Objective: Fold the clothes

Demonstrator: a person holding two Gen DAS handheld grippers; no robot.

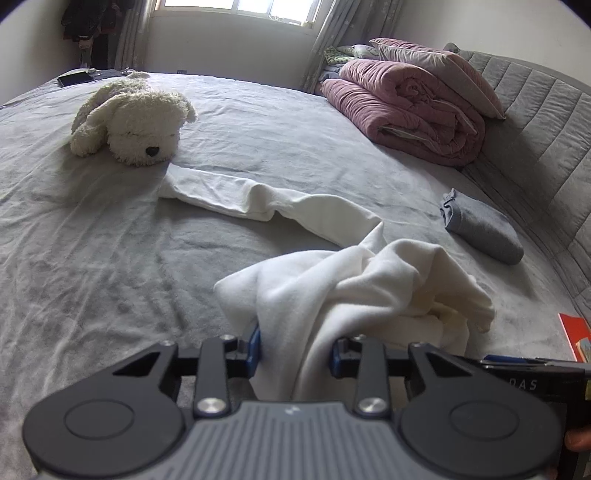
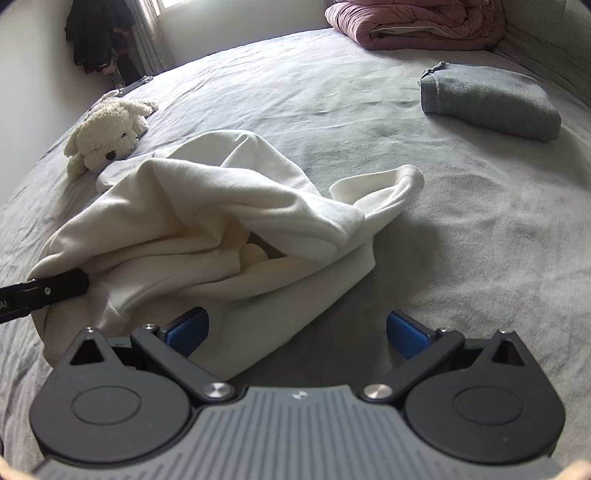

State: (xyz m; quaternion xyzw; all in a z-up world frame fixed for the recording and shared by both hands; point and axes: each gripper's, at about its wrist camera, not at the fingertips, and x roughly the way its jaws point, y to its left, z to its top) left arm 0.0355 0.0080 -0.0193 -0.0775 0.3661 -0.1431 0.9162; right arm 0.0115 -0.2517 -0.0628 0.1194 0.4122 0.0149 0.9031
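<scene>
Two tools work over a grey bed (image 1: 110,236); the left tool (image 1: 295,350) has its blue pads drawn in on a bunched fold of the white garment (image 1: 351,288), the cloth filling the narrow gap between them and rising from the grip in a crumpled heap; in the right wrist view the same tool shows as a black finger pushed into the garment's left edge; the right tool (image 2: 297,332) stands with its jaws spread wide, its left pad (image 2: 188,330) just over the garment's near hem, its right pad (image 2: 408,332) over bare sheet, nothing gripped between them. The white garment lies on the middle of the bed, its body piled near both tools; one long sleeve (image 1: 258,199) stretches flat away across the sheet toward a cream plush dog (image 1: 136,122), ending just beside it; another cuff (image 2: 391,184) curls open on the right side of the pile. A folded grey knit garment (image 1: 480,229) sits well apart to the right; a rolled pink quilt (image 1: 402,107) with a pink pillow (image 1: 439,70) on top rests at the far corner against the grey padded headboard (image 1: 535,122); dark clothes (image 2: 96,33) hang by the window curtain.
</scene>
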